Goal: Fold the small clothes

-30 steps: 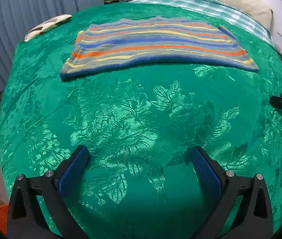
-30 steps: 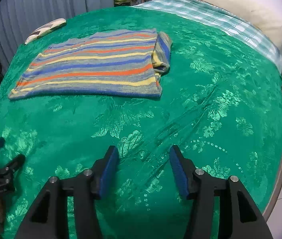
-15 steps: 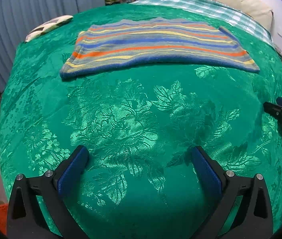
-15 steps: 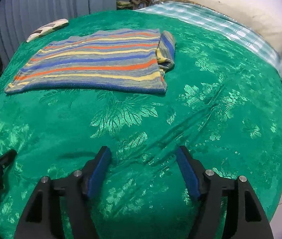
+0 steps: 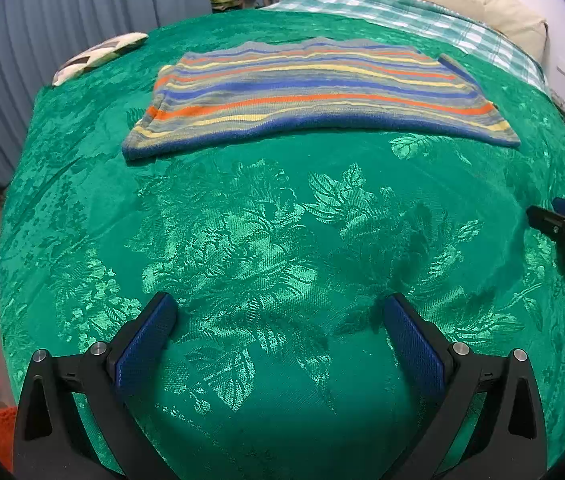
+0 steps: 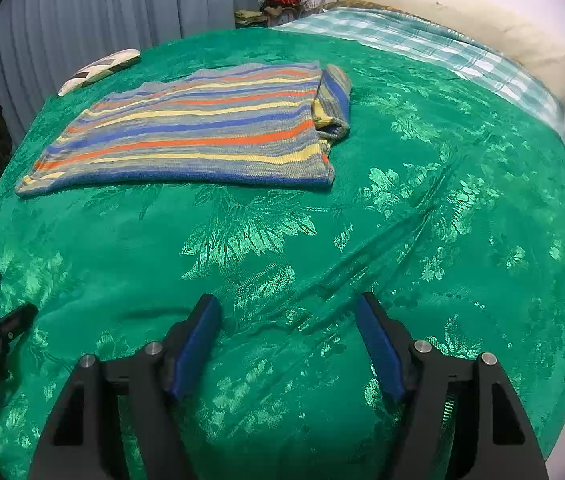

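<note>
striped sweater (image 5: 314, 92) lies flat, sleeve folded in.

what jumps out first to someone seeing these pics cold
The striped garment lies flat toward the far side of the shiny green floral bedspread, one sleeve folded along its right edge. Nearer the cameras, the left gripper and right gripper hang open above bare spread, holding nothing.

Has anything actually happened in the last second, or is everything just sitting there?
The right gripper opened its fingers wider and eased closer to the striped sweater. Nothing was taken hold of or let go. The left gripper stays open and almost still; the sweater lies unmoved on the green bedspread.
</note>
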Motion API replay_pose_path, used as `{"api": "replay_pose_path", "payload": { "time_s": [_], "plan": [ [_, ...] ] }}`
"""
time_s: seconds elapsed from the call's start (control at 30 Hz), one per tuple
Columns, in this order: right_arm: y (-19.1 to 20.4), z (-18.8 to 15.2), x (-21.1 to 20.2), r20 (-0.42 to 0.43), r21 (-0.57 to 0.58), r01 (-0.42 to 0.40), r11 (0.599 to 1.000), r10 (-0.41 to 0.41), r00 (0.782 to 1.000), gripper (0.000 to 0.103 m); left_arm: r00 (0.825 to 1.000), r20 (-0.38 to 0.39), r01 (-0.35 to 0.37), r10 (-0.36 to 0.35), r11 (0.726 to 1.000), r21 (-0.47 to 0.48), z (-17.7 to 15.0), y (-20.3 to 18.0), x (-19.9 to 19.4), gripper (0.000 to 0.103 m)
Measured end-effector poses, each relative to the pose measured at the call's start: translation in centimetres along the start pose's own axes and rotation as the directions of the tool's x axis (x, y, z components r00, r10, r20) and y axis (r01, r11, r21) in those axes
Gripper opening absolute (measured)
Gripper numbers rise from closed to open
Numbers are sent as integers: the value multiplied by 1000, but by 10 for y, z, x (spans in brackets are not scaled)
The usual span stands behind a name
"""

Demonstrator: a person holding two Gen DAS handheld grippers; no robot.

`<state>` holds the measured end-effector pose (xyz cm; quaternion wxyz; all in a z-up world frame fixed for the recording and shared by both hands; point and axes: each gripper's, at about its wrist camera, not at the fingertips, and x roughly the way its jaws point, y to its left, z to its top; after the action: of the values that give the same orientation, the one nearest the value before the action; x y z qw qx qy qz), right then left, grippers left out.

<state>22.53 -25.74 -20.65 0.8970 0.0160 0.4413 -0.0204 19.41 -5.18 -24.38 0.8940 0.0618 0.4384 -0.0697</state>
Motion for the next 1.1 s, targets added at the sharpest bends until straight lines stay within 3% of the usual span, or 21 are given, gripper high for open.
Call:
{"api": "replay_pose_path", "payload": {
  "time_s": [0.1, 0.23, 0.33, 0.43, 0.6, 0.7, 0.73, 0.8, 1.1],
  "plan": [
    [1, 0, 0, 0, -1, 2, 1000, -2, 1000, 72, 1000, 13, -26, 26, 1000, 12, -1, -3, -2, 103],
    [1, -1, 1, 1, -9, 7, 1000, -7, 1000, 73, 1000, -4, 6, -6, 1000, -9, 1, 3, -1, 102],
    [1, 0, 2, 2, -15, 8, 1000, -8, 1000, 74, 1000, -4, -9, 9, 1000, 2, 1, 0, -1, 103],
    [1, 0, 2, 2, -17, 9, 1000, -9, 1000, 75, 997, -46, 55, -56, 998, -22, 10, 6, -2, 103],
    [1, 0, 3, 3, -21, 12, 1000, -11, 1000, 75, 993, -21, 112, -113, 991, -70, 47, 11, 3, 103],
    [2, 1, 4, 3, -22, 15, 1000, -15, 1000, 75, 995, -54, 82, -85, 995, -60, 50, 6, 35, 103],
    [1, 1, 3, 3, -21, 13, 1000, -13, 1000, 75, 997, -33, 62, -63, 998, -32, 45, 2, 39, 103],
    [2, 1, 4, 0, -21, 14, 1000, -14, 1000, 76, 999, -4, 41, -41, 999, -19, 43, -1, 33, 103],
    [6, 1, 3, -2, -30, 24, 999, -24, 1000, 76, 999, -17, 50, -50, 998, -25, 44, 1, 31, 103]
  ]
}}
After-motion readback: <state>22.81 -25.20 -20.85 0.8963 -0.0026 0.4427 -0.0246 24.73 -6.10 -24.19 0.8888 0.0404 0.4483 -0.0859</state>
